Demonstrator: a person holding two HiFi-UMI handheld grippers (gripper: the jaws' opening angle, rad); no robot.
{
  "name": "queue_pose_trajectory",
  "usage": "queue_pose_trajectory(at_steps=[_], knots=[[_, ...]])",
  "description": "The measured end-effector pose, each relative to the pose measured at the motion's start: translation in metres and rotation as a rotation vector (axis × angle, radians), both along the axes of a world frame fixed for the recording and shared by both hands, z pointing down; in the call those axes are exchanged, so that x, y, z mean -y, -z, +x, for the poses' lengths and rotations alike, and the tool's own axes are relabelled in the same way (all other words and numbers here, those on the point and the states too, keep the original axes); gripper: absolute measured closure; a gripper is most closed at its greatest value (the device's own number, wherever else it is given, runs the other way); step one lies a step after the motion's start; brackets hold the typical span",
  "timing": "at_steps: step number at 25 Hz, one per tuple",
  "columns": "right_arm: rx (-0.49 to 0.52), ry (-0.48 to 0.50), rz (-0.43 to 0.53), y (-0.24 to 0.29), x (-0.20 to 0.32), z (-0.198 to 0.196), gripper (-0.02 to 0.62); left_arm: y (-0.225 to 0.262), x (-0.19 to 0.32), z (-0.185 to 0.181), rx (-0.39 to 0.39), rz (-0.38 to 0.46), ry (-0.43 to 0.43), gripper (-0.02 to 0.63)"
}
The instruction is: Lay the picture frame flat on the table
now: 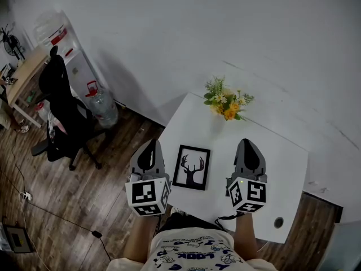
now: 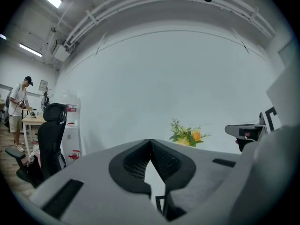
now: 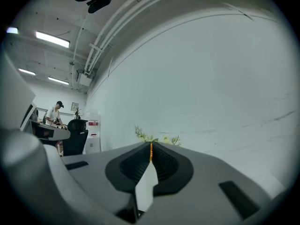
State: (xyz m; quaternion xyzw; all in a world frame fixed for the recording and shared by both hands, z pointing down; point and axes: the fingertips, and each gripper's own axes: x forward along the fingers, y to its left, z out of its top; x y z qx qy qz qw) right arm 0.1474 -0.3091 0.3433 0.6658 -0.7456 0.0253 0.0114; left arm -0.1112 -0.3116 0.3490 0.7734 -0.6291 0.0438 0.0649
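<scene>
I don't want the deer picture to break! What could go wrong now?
1. The picture frame sits near the edge of the table; a nudge might slide it off.
2. The left hand-held gripper and right hand-held gripper are both shut beside it, so they might bump rather than grab it.

Cool, even light; long white ceiling tube lamps [image 3: 52, 39] glow up-left of the jaws. Both gripper views: strong fisheye bend, black corners. Shadows soft.

Smooth matt table [image 1: 271, 157]; wood-plank floor [image 1: 79, 202]; matt-edged picture frame [image 1: 192, 167].
</scene>
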Motion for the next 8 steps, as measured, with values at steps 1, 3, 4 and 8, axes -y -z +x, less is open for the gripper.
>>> queue_pose_trajectory(at_steps=[1, 3, 4, 8], knots=[[-0.001, -0.001, 0.000, -0.0002, 0.0001, 0.0000, 0.558, 0.0000, 0.0005, 0.0004, -0.002, 0.000, -0.001, 0.583], [-0.003, -0.001, 0.002, -0.0003, 0.0004, 0.0003, 0.558, -0.0004, 0.0014, 0.0011, -0.002, 0.000, -0.003, 0.583], [-0.004, -0.002, 0.003, -0.0001, 0.0006, 0.0006, 0.558, -0.0005, 0.0020, 0.0015, -0.001, 0.000, -0.004, 0.583], [-0.005, -0.009, 0.004, 0.0008, 0.0021, 0.0028, 0.558, -0.0001, 0.0044, 0.0031, 0.004, 0.002, -0.007, 0.583]])
